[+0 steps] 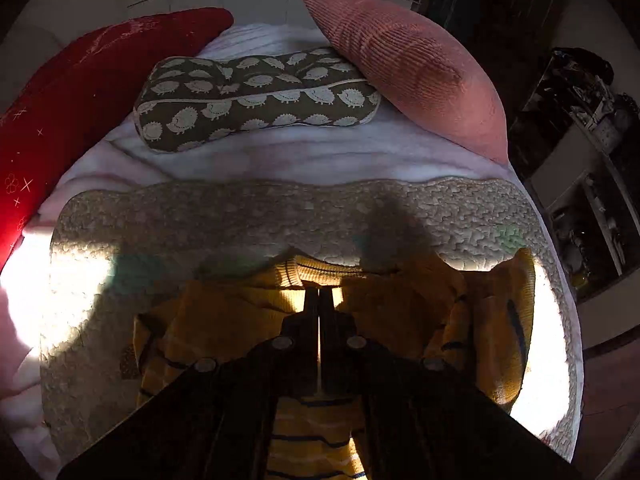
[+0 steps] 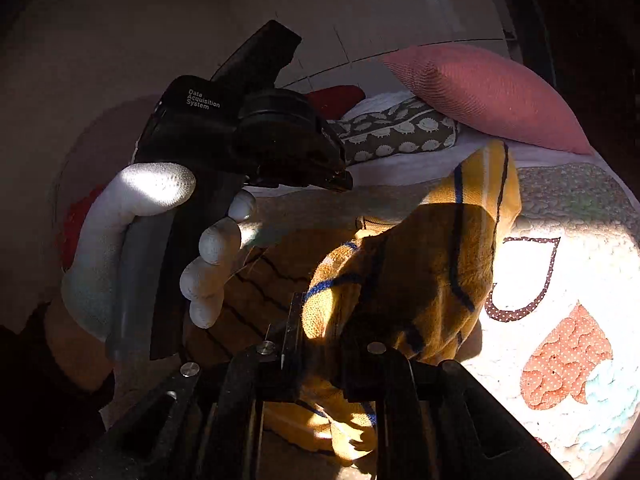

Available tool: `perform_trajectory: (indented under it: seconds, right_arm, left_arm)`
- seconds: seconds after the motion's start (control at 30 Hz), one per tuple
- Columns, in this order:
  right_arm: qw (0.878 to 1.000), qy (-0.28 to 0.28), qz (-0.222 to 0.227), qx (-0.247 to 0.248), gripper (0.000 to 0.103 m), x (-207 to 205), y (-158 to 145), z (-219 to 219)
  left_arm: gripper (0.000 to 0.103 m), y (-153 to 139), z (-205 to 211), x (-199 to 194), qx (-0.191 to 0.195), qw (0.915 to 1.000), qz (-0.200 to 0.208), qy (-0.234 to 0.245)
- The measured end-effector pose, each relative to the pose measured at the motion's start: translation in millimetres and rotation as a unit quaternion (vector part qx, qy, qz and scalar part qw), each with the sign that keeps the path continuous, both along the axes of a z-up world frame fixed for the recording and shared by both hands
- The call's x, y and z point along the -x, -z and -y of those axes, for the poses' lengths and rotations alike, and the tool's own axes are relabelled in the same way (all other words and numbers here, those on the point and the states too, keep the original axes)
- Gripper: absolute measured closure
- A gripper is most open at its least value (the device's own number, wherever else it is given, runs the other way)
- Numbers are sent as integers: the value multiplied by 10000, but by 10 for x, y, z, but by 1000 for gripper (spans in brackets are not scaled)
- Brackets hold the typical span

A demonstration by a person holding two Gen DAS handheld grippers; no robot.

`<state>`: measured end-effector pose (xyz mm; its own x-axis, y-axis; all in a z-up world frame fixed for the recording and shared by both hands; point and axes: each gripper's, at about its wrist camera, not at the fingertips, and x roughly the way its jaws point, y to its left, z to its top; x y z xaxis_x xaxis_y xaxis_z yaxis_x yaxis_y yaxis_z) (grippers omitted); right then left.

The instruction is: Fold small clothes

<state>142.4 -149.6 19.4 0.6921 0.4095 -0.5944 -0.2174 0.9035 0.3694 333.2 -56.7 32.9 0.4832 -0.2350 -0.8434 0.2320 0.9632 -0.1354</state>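
Observation:
A small yellow sweater with dark blue stripes (image 1: 224,320) lies on a quilted mat (image 1: 260,216) on the bed. My left gripper (image 1: 319,294) is shut, its tips close together just below the ribbed collar (image 1: 292,272); whether cloth is pinched I cannot tell. My right gripper (image 2: 320,320) is shut on a fold of the sweater (image 2: 420,272), which is lifted and bunched over its fingers, a striped sleeve end standing up. In the right wrist view a white-gloved hand (image 2: 132,236) holds the left gripper body.
A hedgehog-print cushion (image 1: 256,96), a pink ribbed pillow (image 1: 416,68) and a red pillow (image 1: 76,96) lie at the bed's far end. Dark shelves (image 1: 580,160) stand to the right. The quilt has heart patches (image 2: 560,356). Strong sunlight and shadow cross the mat.

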Motion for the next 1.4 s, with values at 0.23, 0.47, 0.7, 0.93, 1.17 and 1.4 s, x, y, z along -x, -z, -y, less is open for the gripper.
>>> perform_trajectory:
  seconds: [0.23,0.47,0.7,0.93,1.17,1.4]
  right_arm:
    - [9911,-1178,-485,389,89,-453,357,-1291]
    - [9806,-1616,-855,706,77,-436,869,-1751]
    - [9768,-1958,-836,211,54,-135,487,-1363]
    - [9962,-382,-773,-122,47,-151,337,-253]
    - [9803,343,-1397,-1352,45,-624,813,261]
    - [9725,392,-1342,-1861,31,-741,948,253]
  left_arm:
    - [101,66,-1771,139,211,9930,88,-1160]
    - [72,592,-2322,389,838,9853,-472,-1411]
    - [66,735,-2115,619,979,9871,-485,-1168]
    - [36,686,-1627,788,839,9945,-354,-522]
    - [86,804,-1209,832,-152,9990,-361,-207]
    - [101,887,-1587,818,-489,9957,-342,-710]
